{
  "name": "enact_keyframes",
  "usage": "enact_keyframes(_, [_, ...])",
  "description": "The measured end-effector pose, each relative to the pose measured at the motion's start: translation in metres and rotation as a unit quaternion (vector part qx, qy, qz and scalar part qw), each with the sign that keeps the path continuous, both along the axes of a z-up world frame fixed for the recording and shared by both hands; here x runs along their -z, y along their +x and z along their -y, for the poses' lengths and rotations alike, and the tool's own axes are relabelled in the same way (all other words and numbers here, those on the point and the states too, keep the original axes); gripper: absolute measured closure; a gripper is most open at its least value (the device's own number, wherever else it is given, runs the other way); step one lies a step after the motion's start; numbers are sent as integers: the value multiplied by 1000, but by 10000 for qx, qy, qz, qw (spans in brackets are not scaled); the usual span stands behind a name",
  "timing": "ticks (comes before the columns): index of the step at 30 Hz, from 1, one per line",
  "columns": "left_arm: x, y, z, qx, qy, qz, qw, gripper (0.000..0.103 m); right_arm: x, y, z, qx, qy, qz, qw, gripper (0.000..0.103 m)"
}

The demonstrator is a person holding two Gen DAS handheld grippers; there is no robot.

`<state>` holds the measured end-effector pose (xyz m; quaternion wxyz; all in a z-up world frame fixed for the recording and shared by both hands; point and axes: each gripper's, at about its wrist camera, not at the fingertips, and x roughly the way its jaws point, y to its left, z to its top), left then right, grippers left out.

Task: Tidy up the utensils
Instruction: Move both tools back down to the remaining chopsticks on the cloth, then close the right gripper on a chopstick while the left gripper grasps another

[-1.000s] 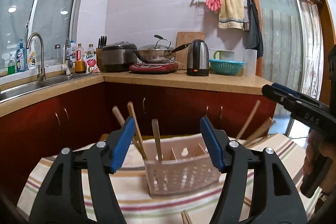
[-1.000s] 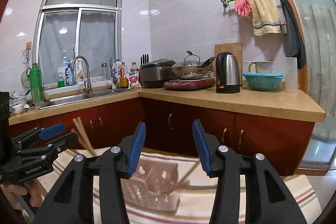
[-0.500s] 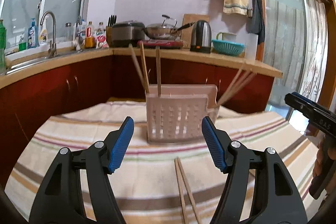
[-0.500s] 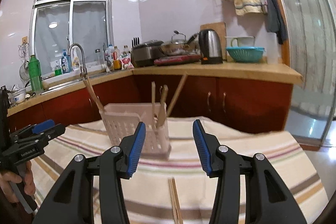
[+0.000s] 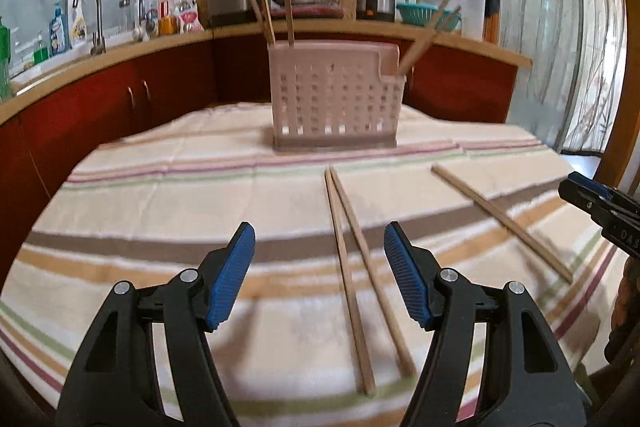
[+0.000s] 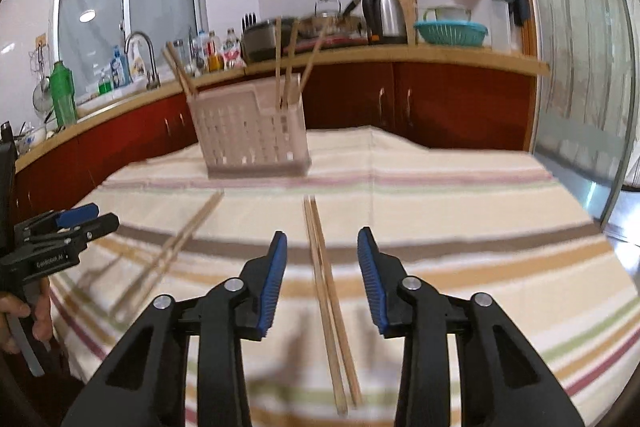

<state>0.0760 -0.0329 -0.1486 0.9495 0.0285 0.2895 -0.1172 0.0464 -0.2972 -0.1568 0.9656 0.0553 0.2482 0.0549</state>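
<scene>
A pale perforated utensil holder [image 5: 335, 95] stands at the far side of the striped tablecloth [image 5: 160, 211] with several wooden chopsticks upright in it; it also shows in the right wrist view [image 6: 252, 131]. One chopstick pair [image 5: 356, 255] lies between and just right of my open, empty left gripper [image 5: 319, 269]. A second pair [image 5: 500, 215] lies to the right. In the right wrist view that pair [image 6: 328, 299] lies between the jaws of my open, empty right gripper [image 6: 322, 279], and the other pair [image 6: 172, 251] lies to the left.
Red cabinets and a wooden counter [image 5: 440, 35] run behind the table, with a sink tap [image 5: 94, 15], a kettle [image 5: 376, 1] and a wok. A glass door [image 6: 580, 67] is on the right. The left gripper shows at the left edge of the right wrist view [image 6: 52, 243].
Both grippers have pulled back and tilted down over the table. The holder now looks farther off, and the chopstick pairs lying on the cloth have come into view between the jaws.
</scene>
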Motion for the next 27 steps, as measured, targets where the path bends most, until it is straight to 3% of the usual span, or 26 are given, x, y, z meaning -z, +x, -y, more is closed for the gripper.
enact_keyframes(6, [21,-8,3,-16,37,-276,9996,40,27,-13,-2,-157,-32,-364,9992,81])
enact_keyframes(13, [32,-12,5,-4,126,-413,9991,43,48,-18,-5,-159,-78,-659,9977,83])
enact_keyframes(18, [37,-13,1,-43,121,-491,9987,44,51,-18,-6,-136,-179,-737,9970,84])
enact_keyframes(21, [40,-12,0,-57,115,-544,9984,44,52,-18,-10,-198,-182,-752,9968,93])
enact_keyframes(27, [45,-13,-1,-38,88,-625,9980,45,51,-11,-28,-444,-275,-773,9956,95])
